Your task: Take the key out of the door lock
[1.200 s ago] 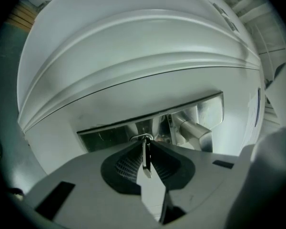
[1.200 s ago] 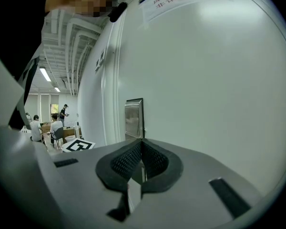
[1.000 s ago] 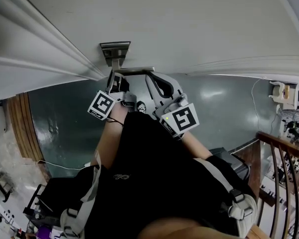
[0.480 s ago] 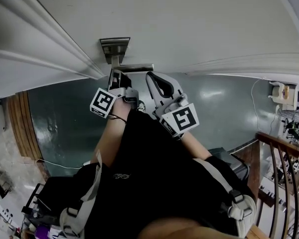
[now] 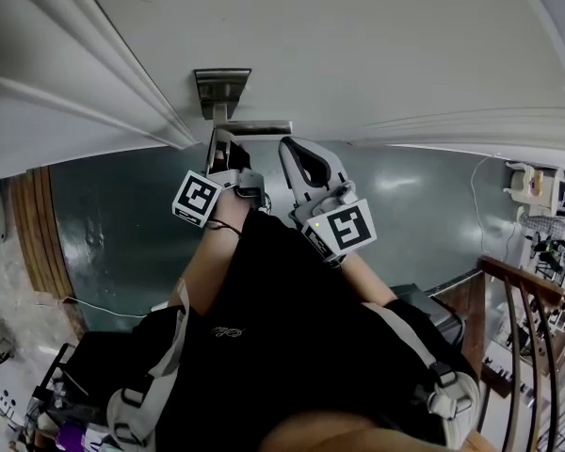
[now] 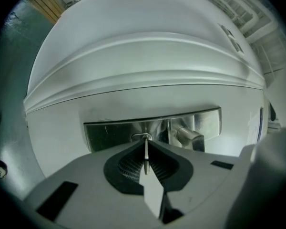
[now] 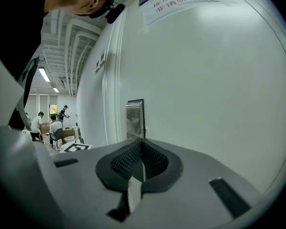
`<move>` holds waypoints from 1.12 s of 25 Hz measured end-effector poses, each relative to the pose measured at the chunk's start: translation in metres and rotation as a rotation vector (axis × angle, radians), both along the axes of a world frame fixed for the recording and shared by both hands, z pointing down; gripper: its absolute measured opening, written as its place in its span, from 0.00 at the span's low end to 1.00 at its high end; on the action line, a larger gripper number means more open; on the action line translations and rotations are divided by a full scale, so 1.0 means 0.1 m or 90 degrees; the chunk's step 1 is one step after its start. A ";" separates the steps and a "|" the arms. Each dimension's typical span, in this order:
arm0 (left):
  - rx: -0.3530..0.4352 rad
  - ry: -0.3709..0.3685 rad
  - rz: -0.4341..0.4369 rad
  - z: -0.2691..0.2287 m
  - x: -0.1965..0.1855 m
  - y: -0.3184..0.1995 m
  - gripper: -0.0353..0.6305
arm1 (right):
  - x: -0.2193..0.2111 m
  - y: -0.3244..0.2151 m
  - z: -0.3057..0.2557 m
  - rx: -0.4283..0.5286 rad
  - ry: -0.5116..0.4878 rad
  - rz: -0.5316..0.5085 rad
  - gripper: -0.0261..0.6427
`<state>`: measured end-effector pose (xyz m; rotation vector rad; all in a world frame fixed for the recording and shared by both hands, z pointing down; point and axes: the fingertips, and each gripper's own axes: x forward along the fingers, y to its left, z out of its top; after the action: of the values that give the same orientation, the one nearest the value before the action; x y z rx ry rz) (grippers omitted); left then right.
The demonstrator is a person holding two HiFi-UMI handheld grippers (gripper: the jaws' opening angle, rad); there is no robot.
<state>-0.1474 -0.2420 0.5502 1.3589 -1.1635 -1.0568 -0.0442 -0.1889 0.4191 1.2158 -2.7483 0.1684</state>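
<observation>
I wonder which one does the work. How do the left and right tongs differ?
The left grey tongs pinch a thin silver key in the shiny metal lock plate; the right grey tongs are shut on nothing. The left tongs are up close to that plate; the right tongs sit off to its side. Both are closed, near the white door.

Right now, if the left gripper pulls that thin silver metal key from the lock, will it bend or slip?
The thin silver metal key looks rigid, so it probably won't flex. It is a smooth sliver pinched in the left gripper, so it might slip if it sticks in the shiny steel lock plate. Likely very light once free.
</observation>
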 end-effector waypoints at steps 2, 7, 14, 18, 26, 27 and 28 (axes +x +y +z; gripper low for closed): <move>0.002 -0.008 0.004 0.02 0.00 0.01 0.11 | 0.02 -0.02 0.04 -0.009 0.010 0.005 0.05; -0.003 -0.020 0.011 0.02 0.00 0.00 0.11 | -0.02 -0.02 0.06 -0.012 0.010 -0.003 0.05; -0.003 -0.018 0.005 0.03 -0.01 0.02 0.11 | 0.02 0.03 0.08 -0.020 0.015 -0.011 0.05; -0.002 -0.015 -0.001 0.02 0.00 0.03 0.11 | 0.09 0.04 0.08 -0.021 0.016 -0.011 0.05; 0.003 -0.017 -0.019 0.00 0.00 0.06 0.11 | 0.18 0.04 0.09 -0.020 0.015 -0.018 0.05; 0.006 -0.016 -0.019 0.00 0.00 0.08 0.11 | 0.18 0.04 0.09 -0.019 0.013 -0.019 0.05; 0.008 -0.017 -0.019 0.00 0.01 0.09 0.11 | 0.18 0.05 0.09 -0.021 0.012 -0.020 0.05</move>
<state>-0.1468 -0.2332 0.5498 1.3732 -1.2019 -1.0724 -0.0262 -0.1843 0.4282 1.1586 -2.7366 0.1963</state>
